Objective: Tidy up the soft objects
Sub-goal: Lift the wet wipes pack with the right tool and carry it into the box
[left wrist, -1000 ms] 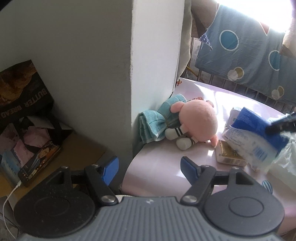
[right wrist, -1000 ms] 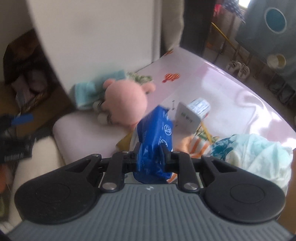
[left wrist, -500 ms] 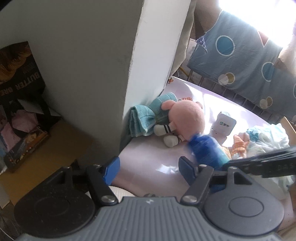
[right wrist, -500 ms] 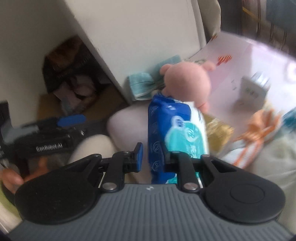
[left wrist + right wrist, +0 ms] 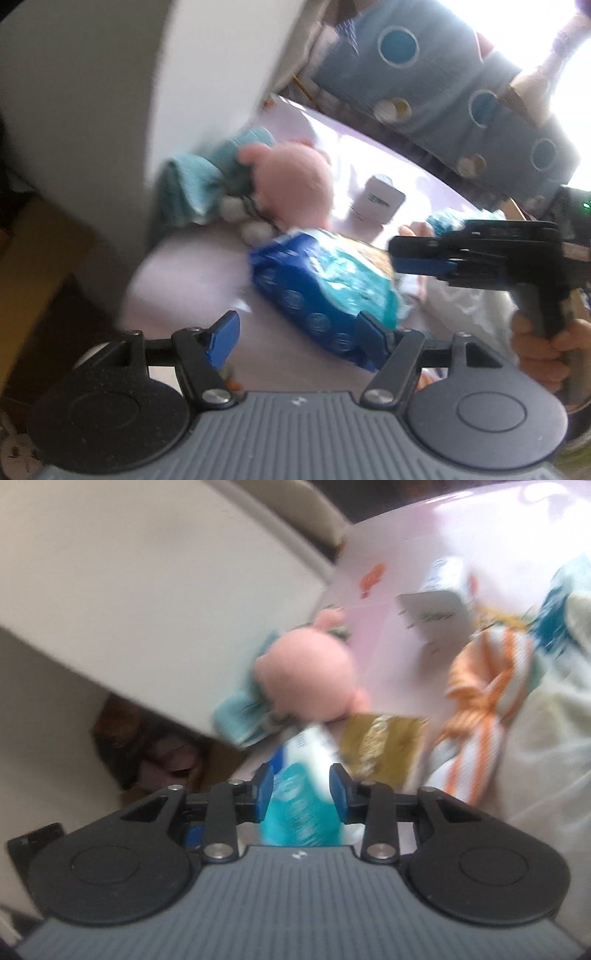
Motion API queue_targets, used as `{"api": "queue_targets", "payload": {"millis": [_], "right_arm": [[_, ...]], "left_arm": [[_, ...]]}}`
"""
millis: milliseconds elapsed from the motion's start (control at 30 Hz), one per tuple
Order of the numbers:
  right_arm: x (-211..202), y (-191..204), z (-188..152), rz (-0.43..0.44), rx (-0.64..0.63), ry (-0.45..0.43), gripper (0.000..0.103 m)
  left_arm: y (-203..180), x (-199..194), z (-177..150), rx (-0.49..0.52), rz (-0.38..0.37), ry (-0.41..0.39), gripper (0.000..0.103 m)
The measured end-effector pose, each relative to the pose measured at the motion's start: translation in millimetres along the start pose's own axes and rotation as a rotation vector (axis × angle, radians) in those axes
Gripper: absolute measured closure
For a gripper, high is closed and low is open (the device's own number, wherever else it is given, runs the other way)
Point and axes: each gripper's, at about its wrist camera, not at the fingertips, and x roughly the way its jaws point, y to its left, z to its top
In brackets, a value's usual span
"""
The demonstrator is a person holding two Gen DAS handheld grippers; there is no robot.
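Note:
A blue and teal soft pack of wipes (image 5: 325,288) lies on the pink table in front of the pink plush toy (image 5: 295,184). In the right wrist view the pack (image 5: 303,794) sits between my right gripper's (image 5: 301,792) parted pads, which stand clear of it. My left gripper (image 5: 299,336) is open and empty, its right pad close to the pack's near end. The plush (image 5: 310,679) leans on a folded teal towel (image 5: 192,184) against the white pillar. The right gripper (image 5: 421,258) also shows from the side in the left wrist view.
A white pillar (image 5: 147,110) stands at the table's left corner. A small white box (image 5: 376,199), a gold packet (image 5: 380,746), an orange striped cloth (image 5: 484,686) and a pale crumpled cloth (image 5: 535,760) lie on the table (image 5: 207,273). A dark bag (image 5: 155,746) sits low left.
My right gripper has lowered the blue pack onto the table near the plush and its jaws have opened off it. The left gripper has moved in toward the pack. Both views are blurred by motion.

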Motion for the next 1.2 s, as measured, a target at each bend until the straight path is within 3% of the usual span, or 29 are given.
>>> {"api": "queue_targets", "payload": {"millis": [133, 300, 400, 500, 700, 800, 1200], "right_arm": [[22, 2, -13, -0.045, 0.012, 0.100, 0.069], [24, 5, -34, 0.023, 0.049, 0.199, 0.069], [22, 2, -29, 0.009, 0.057, 0.170, 0.069], [28, -5, -18, 0.006, 0.099, 0.141, 0.060], [59, -21, -12, 0.054, 0.202, 0.166, 0.056], [63, -25, -14, 0.072, 0.234, 0.172, 0.057], [17, 18, -35, 0.161, 0.172, 0.175, 0.062]], "left_arm": [[-5, 19, 4, -0.021, -0.023, 0.059, 0.033], [-5, 28, 5, -0.009, -0.007, 0.093, 0.032], [-7, 32, 7, 0.019, 0.024, 0.099, 0.031], [-10, 37, 11, 0.049, 0.029, 0.116, 0.030], [-13, 55, 21, 0.080, 0.042, 0.153, 0.029], [-9, 62, 23, 0.038, 0.016, 0.176, 0.038], [-39, -11, 16, 0.073, 0.062, 0.078, 0.040]]}}
